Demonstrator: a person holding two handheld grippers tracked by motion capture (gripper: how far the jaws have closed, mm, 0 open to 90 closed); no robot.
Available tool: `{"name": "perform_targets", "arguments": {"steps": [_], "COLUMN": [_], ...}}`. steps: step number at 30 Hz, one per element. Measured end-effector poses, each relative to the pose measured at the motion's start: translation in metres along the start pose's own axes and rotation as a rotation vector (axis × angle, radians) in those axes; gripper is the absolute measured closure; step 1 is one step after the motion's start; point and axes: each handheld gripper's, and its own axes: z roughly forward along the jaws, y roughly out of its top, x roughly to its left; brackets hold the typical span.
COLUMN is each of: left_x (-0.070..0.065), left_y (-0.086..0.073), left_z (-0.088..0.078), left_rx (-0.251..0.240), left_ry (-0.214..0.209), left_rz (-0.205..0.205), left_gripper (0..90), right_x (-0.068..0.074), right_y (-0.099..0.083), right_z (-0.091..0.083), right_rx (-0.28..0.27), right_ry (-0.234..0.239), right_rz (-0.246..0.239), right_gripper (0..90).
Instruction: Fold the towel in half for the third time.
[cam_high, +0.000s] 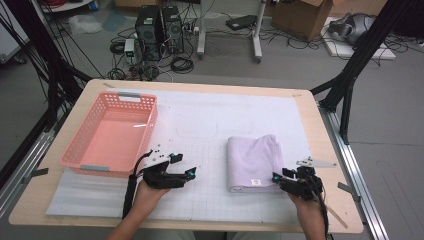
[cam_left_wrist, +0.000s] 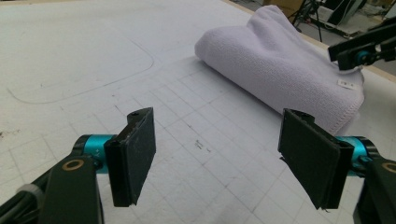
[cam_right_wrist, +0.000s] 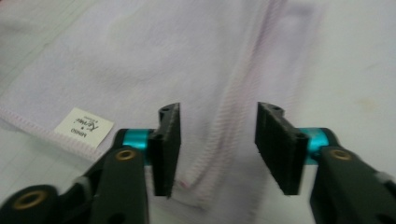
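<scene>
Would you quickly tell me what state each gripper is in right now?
Left gripper: open, holding nothing, above the bare mat.
Right gripper: open over the folded towel's near corner, pads not pressing it.

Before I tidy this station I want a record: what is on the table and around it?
towel: one, pale lilac, folded, on the mat's right half, white label at its near edge
basket: one, pink, plastic, nothing inside, far left of the table
mat: one, white, gridded, covering most of the table
table: one, light wood
computer towers: two, black, on the floor beyond
cardboard box: one, brown, floor, far right
left gripper: one, black, open, between basket and towel
right gripper: one, black, open, over the towel's near right corner
</scene>
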Motion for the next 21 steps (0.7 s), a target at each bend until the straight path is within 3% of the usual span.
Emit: {"name": "perform_targets", "arguments": {"steps": [2,5,7,10,13,15,18,21], "left_x": [0.000,0.001,0.002,0.002,0.003,0.004,0.004,0.005], "left_y": [0.000,-0.001,-0.001,0.000,0.000,0.000,0.000,0.000], "left_z": [0.000,0.000,-0.001,-0.002,-0.003,-0.003,-0.004,-0.005], "left_rx": [0.002,0.001,0.004,-0.002,-0.003,-0.002,-0.006,-0.007], "left_ry": [0.001,0.005,0.004,0.010,0.012,0.013,0.016,0.022], "left_rz": [0.001,0.000,0.002,-0.003,-0.007,-0.003,-0.005,-0.004], "left_gripper": [27.9,28.0,28.0,28.1,28.1,28.1,28.2,28.5], "right_x": [0.003,0.007,0.011,0.017,0.016,0.010,0.003,0.002], "right_y": [-0.002,0.000,0.001,0.006,0.008,0.004,-0.004,0.004], "right_z": [0.010,0.011,0.007,-0.008,-0.025,-0.027,-0.020,-0.031], "right_rx": [0.024,0.021,0.020,-0.018,-0.030,0.010,0.063,-0.065], "right_ry": [0.018,0.034,0.004,-0.037,-0.089,-0.105,-0.158,-0.157], "right_rz": [-0.012,-0.042,-0.085,-0.120,-0.117,-0.084,-0.088,-0.079], "right_gripper": [54.1,79.5,81.0,81.1,81.0,79.0,61.8,55.6]}}
